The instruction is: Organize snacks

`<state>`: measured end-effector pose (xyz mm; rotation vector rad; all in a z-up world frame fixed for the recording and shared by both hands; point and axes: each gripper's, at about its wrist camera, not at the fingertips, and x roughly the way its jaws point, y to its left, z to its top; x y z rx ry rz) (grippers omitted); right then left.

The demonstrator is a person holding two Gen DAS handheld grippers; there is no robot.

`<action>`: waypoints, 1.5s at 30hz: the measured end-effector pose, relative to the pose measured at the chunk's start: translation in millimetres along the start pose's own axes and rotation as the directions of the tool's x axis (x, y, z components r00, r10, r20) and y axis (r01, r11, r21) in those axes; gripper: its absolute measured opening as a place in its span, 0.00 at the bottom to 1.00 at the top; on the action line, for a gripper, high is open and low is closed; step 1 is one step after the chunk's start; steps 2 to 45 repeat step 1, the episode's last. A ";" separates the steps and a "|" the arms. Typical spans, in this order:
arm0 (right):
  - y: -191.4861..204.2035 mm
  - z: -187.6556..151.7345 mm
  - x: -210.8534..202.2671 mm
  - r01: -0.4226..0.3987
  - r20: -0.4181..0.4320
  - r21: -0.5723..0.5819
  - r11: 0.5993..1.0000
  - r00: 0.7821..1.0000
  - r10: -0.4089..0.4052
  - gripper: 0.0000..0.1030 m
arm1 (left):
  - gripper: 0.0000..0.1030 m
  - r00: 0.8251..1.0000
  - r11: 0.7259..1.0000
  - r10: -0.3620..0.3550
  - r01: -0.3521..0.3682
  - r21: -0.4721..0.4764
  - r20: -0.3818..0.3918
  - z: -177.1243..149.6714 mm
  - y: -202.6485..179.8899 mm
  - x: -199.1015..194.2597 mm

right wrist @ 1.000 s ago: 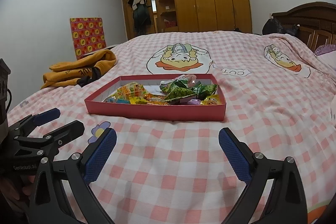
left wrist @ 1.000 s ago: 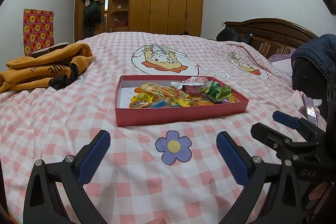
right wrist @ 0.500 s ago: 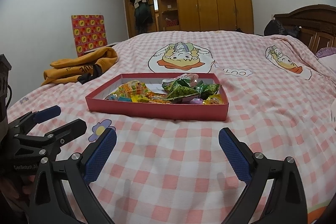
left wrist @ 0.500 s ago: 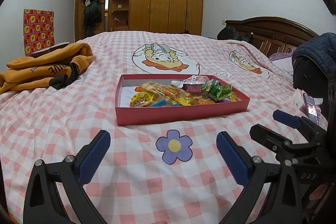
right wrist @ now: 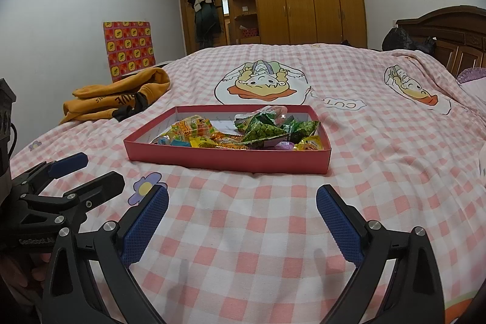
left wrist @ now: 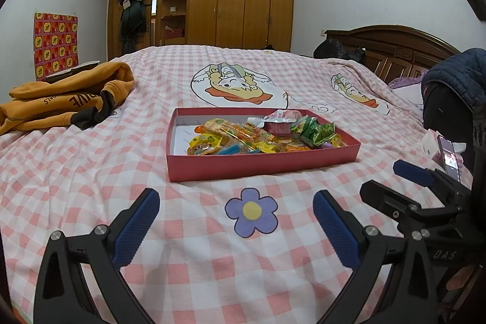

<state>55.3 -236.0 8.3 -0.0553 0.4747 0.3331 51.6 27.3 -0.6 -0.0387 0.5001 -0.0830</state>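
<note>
Snacks [left wrist: 261, 134] sit heaped in a shallow red box [left wrist: 261, 166] out in the middle of the pink checked bedspread [left wrist: 91, 172], green packets [right wrist: 270, 129] crowding its right end. Both tools hover low near the bed's front edge, well short of the box: left gripper [left wrist: 235, 230] spread wide, empty; right gripper [right wrist: 243, 226] just the same. Off by the left edge lies an orange hoodie [left wrist: 63, 99].
</note>
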 end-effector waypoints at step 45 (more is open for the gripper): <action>-0.1 -0.1 -0.2 0.000 -0.001 0.000 1.000 1.000 0.000 0.97 | 1.00 1.000 1.000 0.000 0.000 0.000 0.000 0.2 0.3 0.2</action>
